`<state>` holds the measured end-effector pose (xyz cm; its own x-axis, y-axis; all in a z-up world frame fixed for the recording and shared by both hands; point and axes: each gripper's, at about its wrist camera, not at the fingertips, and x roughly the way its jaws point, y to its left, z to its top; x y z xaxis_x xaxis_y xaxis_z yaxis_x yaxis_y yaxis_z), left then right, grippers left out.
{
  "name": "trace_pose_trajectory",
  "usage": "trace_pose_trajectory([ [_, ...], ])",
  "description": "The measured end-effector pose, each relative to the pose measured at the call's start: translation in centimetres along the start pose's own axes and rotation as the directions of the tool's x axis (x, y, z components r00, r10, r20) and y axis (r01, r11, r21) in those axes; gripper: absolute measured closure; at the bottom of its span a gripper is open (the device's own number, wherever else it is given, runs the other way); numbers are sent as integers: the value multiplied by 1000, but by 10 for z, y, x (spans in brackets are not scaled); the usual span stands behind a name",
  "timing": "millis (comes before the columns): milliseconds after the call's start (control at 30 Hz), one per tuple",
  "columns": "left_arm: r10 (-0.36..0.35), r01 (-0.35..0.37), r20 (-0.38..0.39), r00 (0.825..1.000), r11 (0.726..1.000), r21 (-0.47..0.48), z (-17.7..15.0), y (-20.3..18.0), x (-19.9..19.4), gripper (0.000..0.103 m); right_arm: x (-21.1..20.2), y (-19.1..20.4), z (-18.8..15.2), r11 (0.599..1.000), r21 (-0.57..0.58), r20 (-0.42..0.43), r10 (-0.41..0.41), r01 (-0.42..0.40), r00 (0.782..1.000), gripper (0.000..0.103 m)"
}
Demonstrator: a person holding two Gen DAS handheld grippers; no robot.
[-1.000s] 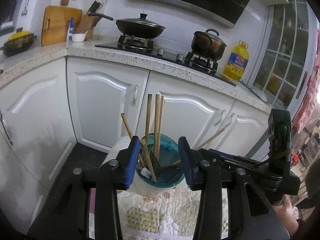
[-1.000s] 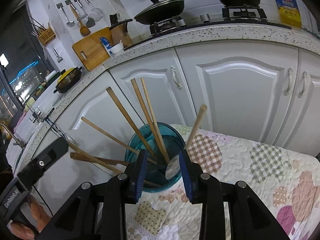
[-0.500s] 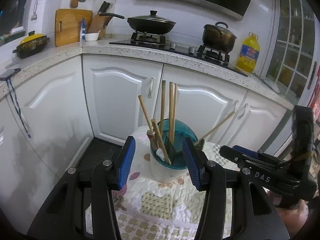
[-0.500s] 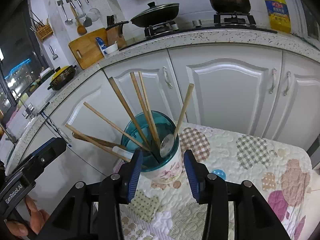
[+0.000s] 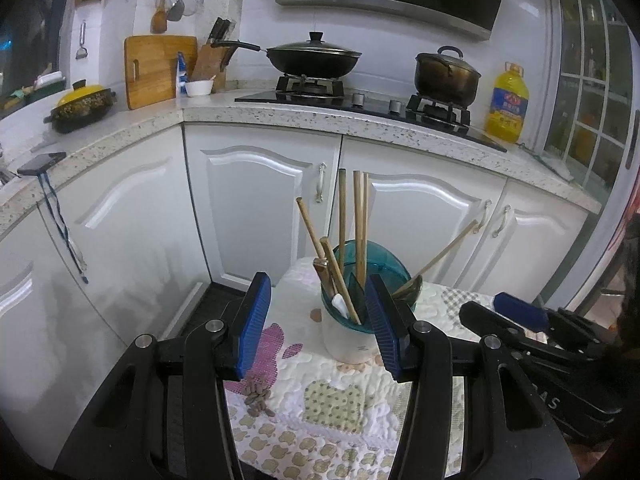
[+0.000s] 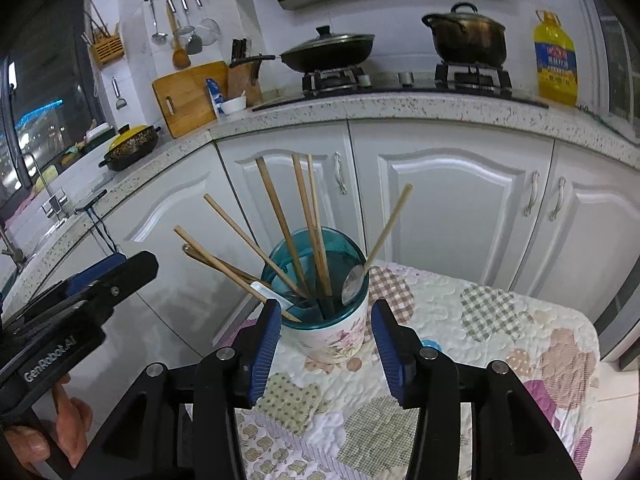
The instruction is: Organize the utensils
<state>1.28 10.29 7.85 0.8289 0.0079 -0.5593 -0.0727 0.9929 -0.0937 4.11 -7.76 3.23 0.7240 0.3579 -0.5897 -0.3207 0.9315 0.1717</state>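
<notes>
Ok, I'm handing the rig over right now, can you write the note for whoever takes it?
Left claw: open, empty, in front of the holder.
Right claw: open, empty, also short of the holder.
Things: chopsticks and a spoon stand in the holder on the quilt, fanning out in all directions.
Done: all utensils in sight are in the holder.
Left: no loose utensils on the quilt in either view; perhaps straighten the splayed chopsticks, then check outside the frame.
</notes>
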Motion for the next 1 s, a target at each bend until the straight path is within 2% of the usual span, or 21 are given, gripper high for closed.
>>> trace_pose_trajectory([
  [33, 2, -2, 1, 1000, 1000, 3, 0, 0, 0, 54, -2, 1, 0, 1000, -5, 6, -6, 6, 1000, 48],
  [100, 13, -13, 5, 1000, 1000, 9, -1, 1, -1, 54, -5, 4, -1, 1000, -14, 21, -16, 16, 1000, 44],
  [333, 39, -39, 18, 999, 999, 17, -1, 1, -5, 54, -6, 9, -2, 1000, -18, 12, -19, 19, 1000, 44],
  [400, 44, -44, 21, 999, 999, 22, -2, 0, -5, 54, -6, 9, -3, 1000, -17, 12, -18, 19, 1000, 42],
  [467, 50, -51, 24, 998, 998, 29, -3, -1, -6, 54, -6, 8, -4, 1000, -15, 11, -21, 21, 1000, 36],
  [1000, 72, -73, 35, 997, 997, 30, -5, -1, -7, 54, -3, 3, -9, 1000, 9, -1, -30, 30, 1000, 33],
])
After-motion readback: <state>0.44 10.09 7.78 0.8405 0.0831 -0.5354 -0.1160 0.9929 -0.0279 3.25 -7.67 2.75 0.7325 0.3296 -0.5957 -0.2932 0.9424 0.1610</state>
